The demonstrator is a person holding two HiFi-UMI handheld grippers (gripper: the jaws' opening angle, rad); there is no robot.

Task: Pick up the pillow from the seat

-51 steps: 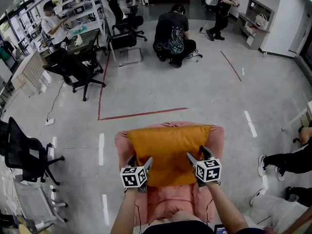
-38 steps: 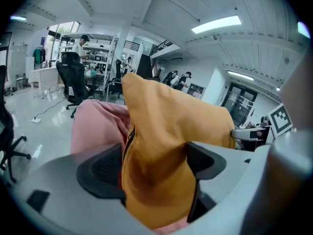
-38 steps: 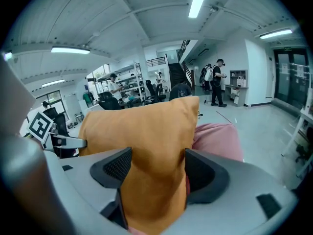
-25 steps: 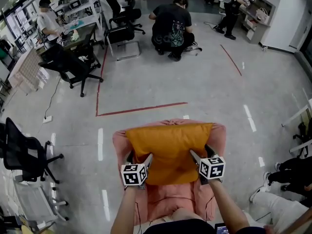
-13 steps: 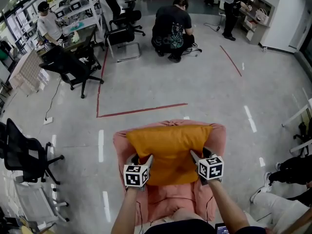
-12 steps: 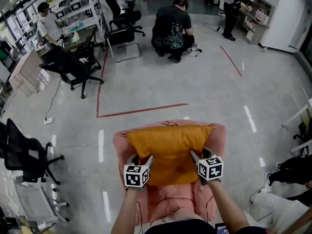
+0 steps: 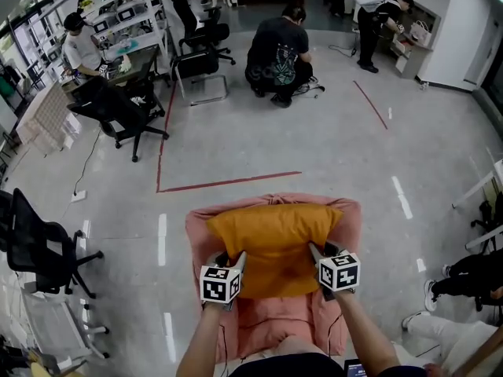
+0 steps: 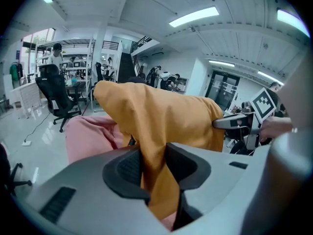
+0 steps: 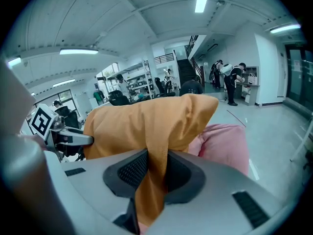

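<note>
An orange pillow (image 7: 273, 240) lies on a pink upholstered seat (image 7: 267, 320) just below me. My left gripper (image 7: 227, 258) is at the pillow's left edge and my right gripper (image 7: 321, 250) at its right edge. Both sets of jaws have just been closing, with pillow cloth between them. In the left gripper view the orange fabric (image 8: 161, 116) is pinched between the dark pads of the left gripper (image 8: 154, 173). The right gripper view shows the pillow (image 9: 146, 121) clamped the same way by the right gripper (image 9: 154, 173). The pillow bunches upward between the two grips.
A person (image 7: 279, 53) crouches on the floor beyond the seat, past a red tape line (image 7: 228, 183). Black office chairs (image 7: 118, 112) stand at the left, one close by (image 7: 39, 246). Someone's legs (image 7: 471, 269) reach in at the right edge.
Both grippers closed on the pillow's side edges and rose a little. The pillow has drawn in narrower, bunched up and lifted slightly off the seat.
</note>
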